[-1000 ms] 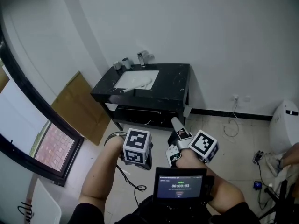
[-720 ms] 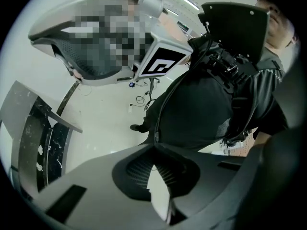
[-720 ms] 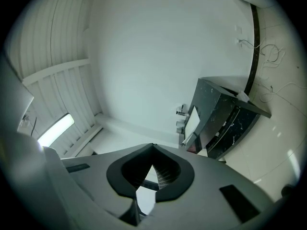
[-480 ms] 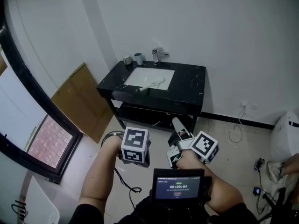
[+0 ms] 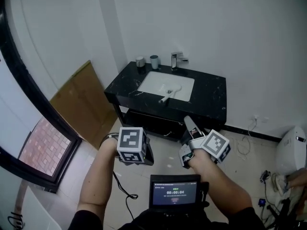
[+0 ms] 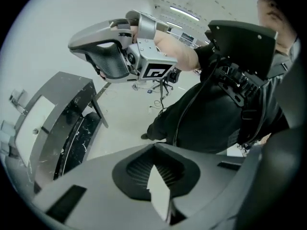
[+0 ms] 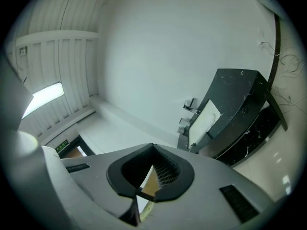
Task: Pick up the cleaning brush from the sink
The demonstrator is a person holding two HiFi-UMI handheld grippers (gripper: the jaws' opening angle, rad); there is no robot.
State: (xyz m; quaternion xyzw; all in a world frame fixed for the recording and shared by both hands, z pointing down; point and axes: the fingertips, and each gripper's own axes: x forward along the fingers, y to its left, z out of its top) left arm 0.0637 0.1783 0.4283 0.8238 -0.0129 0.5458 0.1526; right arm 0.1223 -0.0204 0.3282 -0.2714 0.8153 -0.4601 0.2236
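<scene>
In the head view, the white long-handled brush [image 5: 169,93] lies in the rectangular white sink [image 5: 152,83]. The sink is set in a glossy black marbled counter [image 5: 211,97] at upper centre, well apart from the left gripper [image 5: 145,154] and right gripper [image 5: 188,122] at lower centre, each bearing a marker cube. In the left gripper view, its smooth grey jaws meet at ribbed dark pads with nothing between them, and the counter curves along the left edge. In the right gripper view, the jaws are likewise pressed together and empty, with the sink showing at the right, beyond their tip.
</scene>
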